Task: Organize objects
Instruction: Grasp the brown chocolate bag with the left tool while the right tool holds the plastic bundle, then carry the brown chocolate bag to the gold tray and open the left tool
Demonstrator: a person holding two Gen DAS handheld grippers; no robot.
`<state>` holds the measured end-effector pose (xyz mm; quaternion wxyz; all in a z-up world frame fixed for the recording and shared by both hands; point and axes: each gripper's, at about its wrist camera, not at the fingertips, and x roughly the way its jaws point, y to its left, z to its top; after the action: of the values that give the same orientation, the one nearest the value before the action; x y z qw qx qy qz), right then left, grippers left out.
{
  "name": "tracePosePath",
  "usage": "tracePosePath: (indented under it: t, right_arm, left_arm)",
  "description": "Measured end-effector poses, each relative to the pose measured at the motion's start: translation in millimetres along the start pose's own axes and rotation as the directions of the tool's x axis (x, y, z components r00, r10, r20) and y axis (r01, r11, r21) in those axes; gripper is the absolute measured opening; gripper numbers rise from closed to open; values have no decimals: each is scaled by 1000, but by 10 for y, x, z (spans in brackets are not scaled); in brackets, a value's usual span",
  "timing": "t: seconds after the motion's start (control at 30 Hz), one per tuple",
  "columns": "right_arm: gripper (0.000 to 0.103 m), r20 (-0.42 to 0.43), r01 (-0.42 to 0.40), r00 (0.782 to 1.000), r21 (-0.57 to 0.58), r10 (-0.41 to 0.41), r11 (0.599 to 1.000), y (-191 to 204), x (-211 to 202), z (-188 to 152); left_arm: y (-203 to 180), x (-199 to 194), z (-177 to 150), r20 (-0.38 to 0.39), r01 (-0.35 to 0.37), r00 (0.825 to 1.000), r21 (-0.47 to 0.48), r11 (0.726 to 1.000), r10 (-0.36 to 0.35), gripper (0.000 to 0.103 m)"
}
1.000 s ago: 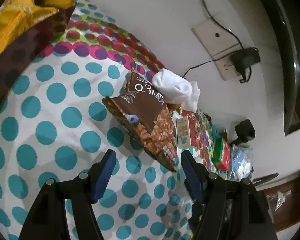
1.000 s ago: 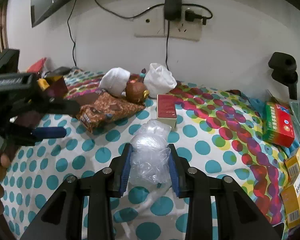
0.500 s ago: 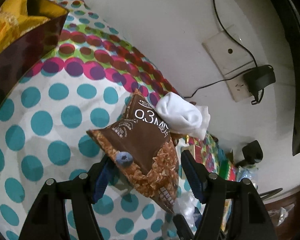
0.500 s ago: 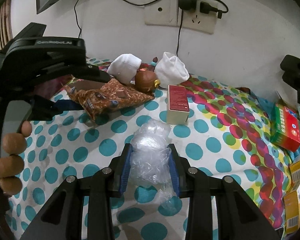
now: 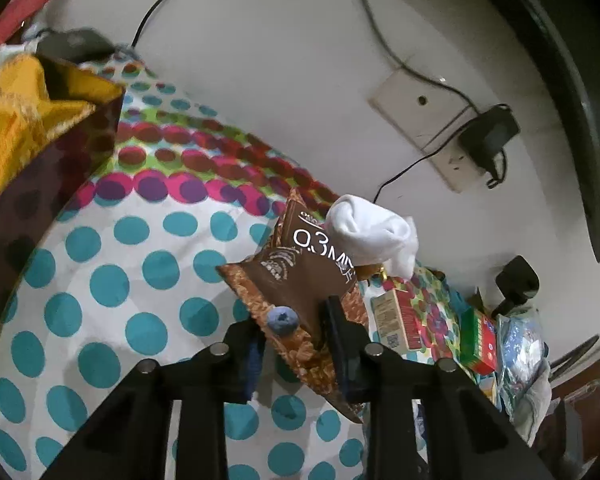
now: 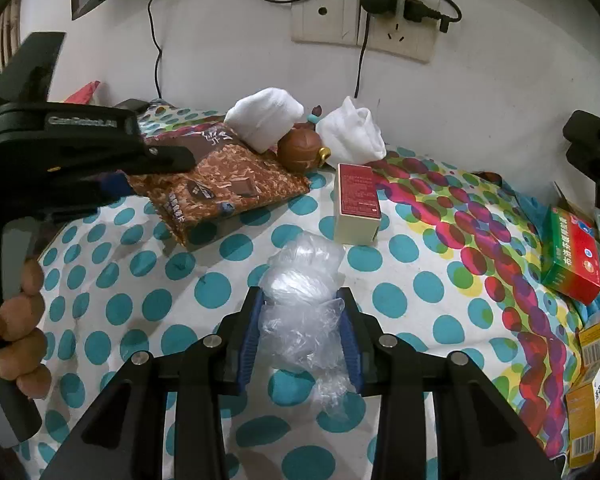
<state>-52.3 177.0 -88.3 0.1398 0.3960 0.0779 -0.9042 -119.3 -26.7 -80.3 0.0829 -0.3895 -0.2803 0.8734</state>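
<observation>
A brown snack bag [image 5: 300, 272] lies on the dotted cloth [image 5: 112, 280]. My left gripper [image 5: 296, 340] has the bag's near corner between its fingers; the jaws are closing and the pads press on the bag. In the right wrist view the same bag [image 6: 228, 184] sits at the left, its left end in that gripper. My right gripper [image 6: 300, 320] holds a crumpled clear plastic bag [image 6: 300, 276] just above the cloth. Its jaws are opening slightly, but the blue pads still touch the plastic on both sides.
Two rolled white socks [image 6: 264, 118] [image 6: 352, 132] and a brown round toy [image 6: 302, 150] lie by the wall. A red-topped box [image 6: 356, 204] stands beyond the plastic. A green and red box [image 6: 572, 256] and yellow boxes [image 6: 592, 380] crowd the right edge. A maroon box [image 5: 60, 152] stands far left.
My left gripper moved forward over the snack bag's corner, and its wide jaws have narrowed onto it. The right gripper kept its place with the plastic bag.
</observation>
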Motion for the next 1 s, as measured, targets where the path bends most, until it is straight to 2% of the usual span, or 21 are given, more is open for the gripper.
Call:
tracePosePath:
  t: [0.27,0.57,1.0]
  right_arm:
    - [35,-5,0,1000,0,0,1000,-5,-2,8]
    - [35,-19,0,1000,2,0,1000,-10,12,9]
    - [35,-35,14,999,-7,-14,1000,-7,33,32]
  left_arm:
    - [-176,-248,-50,61,-31,998,121,992,23,25]
    - [-357,-513,-117,118,-82,992,269,960,52,23]
    - [-441,-883,-91,160,-124,985,364,923,69,22]
